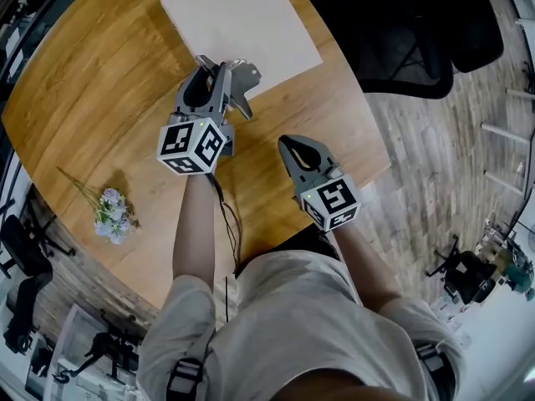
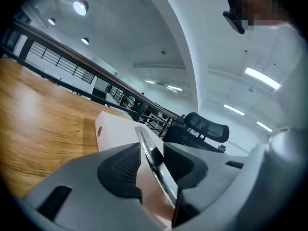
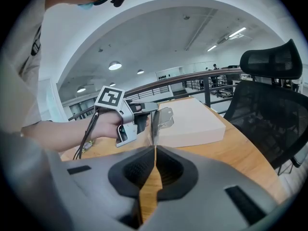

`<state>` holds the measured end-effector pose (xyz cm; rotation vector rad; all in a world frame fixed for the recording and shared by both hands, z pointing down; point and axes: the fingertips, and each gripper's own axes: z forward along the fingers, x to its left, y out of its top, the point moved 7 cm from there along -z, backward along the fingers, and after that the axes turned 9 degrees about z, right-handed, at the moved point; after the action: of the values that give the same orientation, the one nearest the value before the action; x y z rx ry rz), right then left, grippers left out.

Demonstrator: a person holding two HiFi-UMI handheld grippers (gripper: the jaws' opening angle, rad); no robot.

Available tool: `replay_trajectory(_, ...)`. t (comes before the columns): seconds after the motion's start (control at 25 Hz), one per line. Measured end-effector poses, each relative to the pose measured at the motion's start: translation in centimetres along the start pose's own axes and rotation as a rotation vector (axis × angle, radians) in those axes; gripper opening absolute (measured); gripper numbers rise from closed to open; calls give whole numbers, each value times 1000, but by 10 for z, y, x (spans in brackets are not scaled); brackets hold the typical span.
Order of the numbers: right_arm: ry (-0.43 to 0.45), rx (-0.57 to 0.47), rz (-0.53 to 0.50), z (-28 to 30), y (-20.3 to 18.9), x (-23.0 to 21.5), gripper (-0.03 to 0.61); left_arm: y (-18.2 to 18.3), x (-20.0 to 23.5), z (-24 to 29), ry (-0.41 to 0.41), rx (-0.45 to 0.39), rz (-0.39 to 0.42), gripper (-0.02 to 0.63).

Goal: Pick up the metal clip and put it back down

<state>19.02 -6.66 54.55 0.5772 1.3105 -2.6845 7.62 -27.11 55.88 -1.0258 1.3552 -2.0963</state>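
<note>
One grip to report: left gripper (image 1: 228,75) jaws pinch the metal clip (image 2: 154,160), at 11 o'clock of my right gripper (image 1: 294,146), by the white pad (image 1: 238,23). Right jaws are closed and empty. I'd hold the squeeze steady and open only once the clip touches the table (image 1: 100,90).

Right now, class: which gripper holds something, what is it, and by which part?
The left gripper clamps the metal clip by a thin flat plate, edge-on between its jaws. The right gripper is shut and empty.

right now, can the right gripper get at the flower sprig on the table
Probably not directly: the flower sprig lies far left, and the left gripper, holding the metal clip, and that forearm stand between it and the right gripper.
</note>
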Motion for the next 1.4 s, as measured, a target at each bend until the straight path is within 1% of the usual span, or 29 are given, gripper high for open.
replay_trajectory(0.08, 3, 3, -1, 5, 2, 1, 32, -4, 0, 3, 11, 40, 32, 144)
replay_trajectory(0.12, 5, 4, -5, 7, 3, 1, 32, -6, 0, 3, 19, 53, 32, 147)
replay_trajectory(0.24, 15, 13, -17, 10, 6, 2, 32, -12, 1, 3, 58, 63, 1, 153)
replay_trajectory(0.36, 17, 18, -22, 12, 9, 2, 32, -18, 7, 2, 102, 78, -27, 173)
replay_trajectory(0.48, 20, 18, -33, 12, 12, 5, 32, -22, 12, 0, 124, 107, -14, 207)
replay_trajectory(0.6, 24, 10, -37, 9, 15, 5, 32, -24, 17, -3, 140, 125, -6, 227)
replay_trajectory(0.72, 30, -1, -31, 2, 16, 2, 32, -24, 16, -9, 160, 133, -13, 238)
replay_trajectory(0.84, 48, -7, -39, -4, 19, 0, 32, -24, 10, -27, 198, 137, -2, 236)
replay_trajectory(0.96, 83, -8, -69, -8, 24, 3, 32, -24, -3, -52, 243, 133, 8, 236)
replay_trajectory(1.2, 170, -14, -167, -19, 40, 13, 32, -31, -44, -109, 344, 142, 24, 233)
replay_trajectory(1.4, 222, -27, -197, -43, 42, 10, 32, -41, -98, -139, 392, 138, 36, 181)
